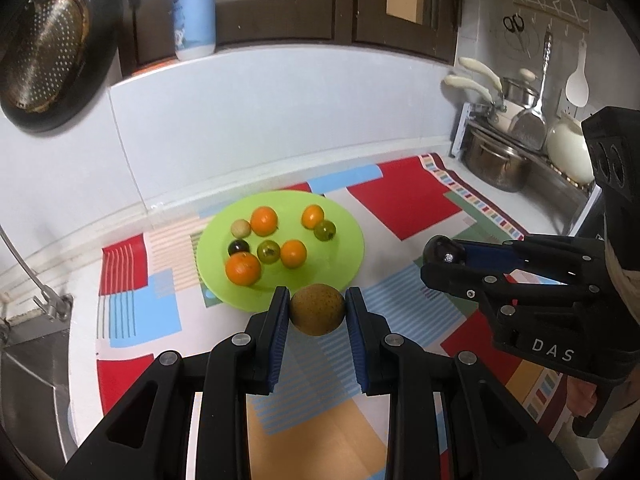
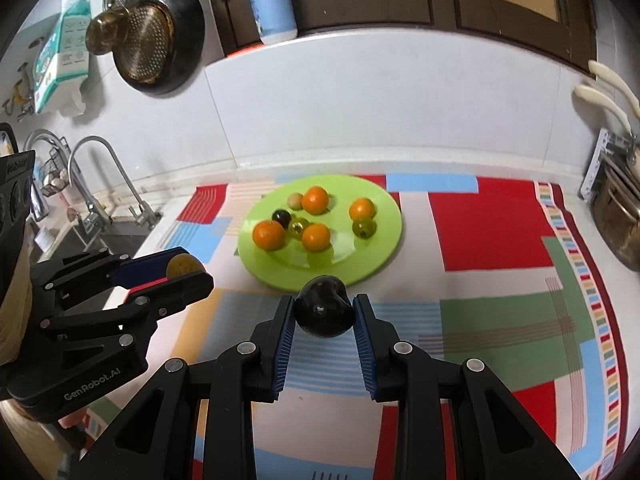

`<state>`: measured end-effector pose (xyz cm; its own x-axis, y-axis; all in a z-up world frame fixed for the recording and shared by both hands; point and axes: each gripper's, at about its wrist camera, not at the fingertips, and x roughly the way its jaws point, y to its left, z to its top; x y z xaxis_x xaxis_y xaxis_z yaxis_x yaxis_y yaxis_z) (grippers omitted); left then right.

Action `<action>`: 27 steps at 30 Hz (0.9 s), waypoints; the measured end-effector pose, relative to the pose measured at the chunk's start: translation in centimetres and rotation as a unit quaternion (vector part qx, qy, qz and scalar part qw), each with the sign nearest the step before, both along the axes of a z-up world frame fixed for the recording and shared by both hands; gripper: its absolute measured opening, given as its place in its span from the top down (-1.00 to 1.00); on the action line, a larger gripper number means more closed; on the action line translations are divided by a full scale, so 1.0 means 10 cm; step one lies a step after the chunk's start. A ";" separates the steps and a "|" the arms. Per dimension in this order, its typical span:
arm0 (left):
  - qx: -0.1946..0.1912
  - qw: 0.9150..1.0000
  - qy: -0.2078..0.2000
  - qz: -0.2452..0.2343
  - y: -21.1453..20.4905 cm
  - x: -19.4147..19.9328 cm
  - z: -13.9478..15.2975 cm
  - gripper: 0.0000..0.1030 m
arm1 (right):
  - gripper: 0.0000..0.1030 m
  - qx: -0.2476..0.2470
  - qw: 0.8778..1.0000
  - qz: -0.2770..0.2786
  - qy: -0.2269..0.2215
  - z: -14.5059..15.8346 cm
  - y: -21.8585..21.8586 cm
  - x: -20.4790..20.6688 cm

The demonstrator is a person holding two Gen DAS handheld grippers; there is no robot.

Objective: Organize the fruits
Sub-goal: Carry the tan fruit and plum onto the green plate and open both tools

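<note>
Nearest the left wrist camera, a brown speckled fruit [image 1: 317,309] is clamped between the blue pads of the left gripper [image 1: 317,312] and is held clear above the patterned mat [image 1: 412,204]. Just beyond its fingertips a green plate [image 1: 344,216] is seen on the mat, with four oranges, two green fruits, one small dark fruit and one pale fruit lying on it. To the right of this gripper, the right gripper [image 1: 436,258] is seen side-on, closed on a dark plum [image 1: 436,249].

From the right wrist camera, the left gripper [image 2: 188,270] is seen at the left, with the brown speckled fruit [image 2: 183,265] pinched at its tips. At the centre, the dark plum [image 2: 324,306] is gripped between the pads of the right gripper [image 2: 324,312], just short of the green plate [image 2: 384,216]. Ahead of the left gripper a faucet [image 2: 100,176] is visible over a sink.
</note>
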<state>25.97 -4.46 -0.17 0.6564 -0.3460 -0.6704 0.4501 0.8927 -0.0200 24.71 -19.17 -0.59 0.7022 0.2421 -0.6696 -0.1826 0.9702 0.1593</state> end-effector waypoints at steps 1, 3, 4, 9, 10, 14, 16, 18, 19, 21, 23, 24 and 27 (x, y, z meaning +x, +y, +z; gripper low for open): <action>0.000 1.000 -0.002 0.001 0.00 0.01 0.02 0.45 | 0.40 0.000 1.000 0.001 -0.003 0.02 0.00 0.01; -0.001 1.000 -0.007 0.005 0.00 0.02 0.05 0.45 | 0.40 0.000 1.000 0.003 -0.010 0.07 0.00 0.03; -0.001 1.000 -0.009 0.006 0.01 0.03 0.07 0.45 | 0.40 0.000 1.000 0.003 -0.013 0.08 0.01 0.04; 0.000 1.000 -0.020 0.013 0.00 0.10 0.15 0.45 | 0.40 -0.002 1.000 0.008 -0.025 0.16 0.03 0.10; 0.000 1.000 -0.022 0.015 0.00 0.12 0.16 0.45 | 0.40 -0.002 1.000 0.008 -0.027 0.17 0.03 0.11; 0.001 0.999 -0.029 0.018 0.00 0.17 0.21 0.45 | 0.40 -0.002 0.999 0.009 -0.035 0.23 0.03 0.16; 0.000 0.999 -0.031 0.019 0.00 0.22 0.24 0.45 | 0.40 -0.002 0.999 0.010 -0.039 0.27 0.03 0.19; -0.001 0.999 -0.032 0.020 0.00 0.26 0.25 0.45 | 0.40 -0.004 0.999 0.009 -0.046 0.31 0.02 0.23; -0.002 0.999 -0.032 0.021 0.00 0.28 0.26 0.45 | 0.40 -0.004 0.999 0.009 -0.047 0.33 0.03 0.25; -0.003 0.999 -0.032 0.021 0.00 0.33 0.27 0.45 | 0.40 -0.002 0.999 0.009 -0.050 0.36 0.02 0.30; -0.006 0.999 -0.032 0.023 0.00 0.38 0.28 0.45 | 0.40 0.000 0.999 0.009 -0.052 0.39 0.03 0.35; -0.010 0.999 -0.030 0.024 0.01 0.42 0.28 0.45 | 0.40 0.001 0.999 0.008 -0.054 0.40 0.03 0.37; -0.024 0.999 -0.021 0.027 0.05 0.53 0.30 0.45 | 0.41 0.003 0.998 0.008 -0.054 0.43 0.05 0.47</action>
